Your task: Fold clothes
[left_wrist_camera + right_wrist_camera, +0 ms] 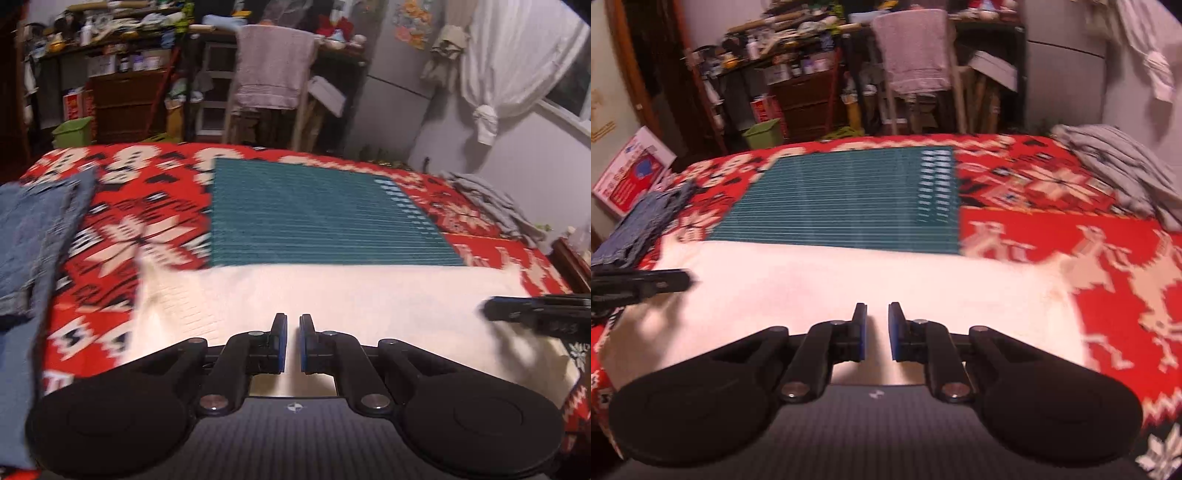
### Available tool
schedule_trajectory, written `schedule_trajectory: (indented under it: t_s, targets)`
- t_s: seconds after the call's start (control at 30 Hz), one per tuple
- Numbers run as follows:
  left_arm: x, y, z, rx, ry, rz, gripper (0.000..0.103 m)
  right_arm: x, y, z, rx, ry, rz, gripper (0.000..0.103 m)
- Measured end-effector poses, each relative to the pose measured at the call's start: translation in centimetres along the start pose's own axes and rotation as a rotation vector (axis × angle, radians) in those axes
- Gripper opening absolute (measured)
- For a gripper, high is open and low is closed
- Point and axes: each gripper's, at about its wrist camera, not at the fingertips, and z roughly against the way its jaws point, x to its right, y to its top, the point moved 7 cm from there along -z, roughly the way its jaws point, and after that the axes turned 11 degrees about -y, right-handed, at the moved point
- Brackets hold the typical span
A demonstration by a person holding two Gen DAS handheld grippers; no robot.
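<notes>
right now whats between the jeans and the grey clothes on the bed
The teal striped garment with its white part, on the red blanket, between denim and grey pile; right wrist view.

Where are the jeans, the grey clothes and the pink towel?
jeans [33,229], left wrist view, middle of the denim.
grey clothes [1123,166], right wrist view, middle of the heap.
pink towel [271,66], left wrist view, middle of the hanging part.

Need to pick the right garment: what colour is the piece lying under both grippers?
White or cream, plain. The near garment shows best in the right wrist view.
</notes>
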Motion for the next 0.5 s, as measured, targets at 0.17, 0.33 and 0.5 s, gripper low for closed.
schedule_trajectory:
  t_s: [0.17,0.33,0.5]
  targets:
    - [-1.8,-0.6,1.7,0.000,0.006,0.036,0.003,4.1,-0.7,0.3,-0.013,-0.064,-0.055,0.006]
    - [0.6,0.0,1.3,0.020,-0.046,0.014,0.005,2.4,-0.2,0.9,0.003,-0.030,-0.043,0.014]
    - [3.1,-0.1,-1.0,-0.005,-0.089,-0.023,0.005,-1.7,-0.2,0.8,0.010,0.048,0.010,0.014]
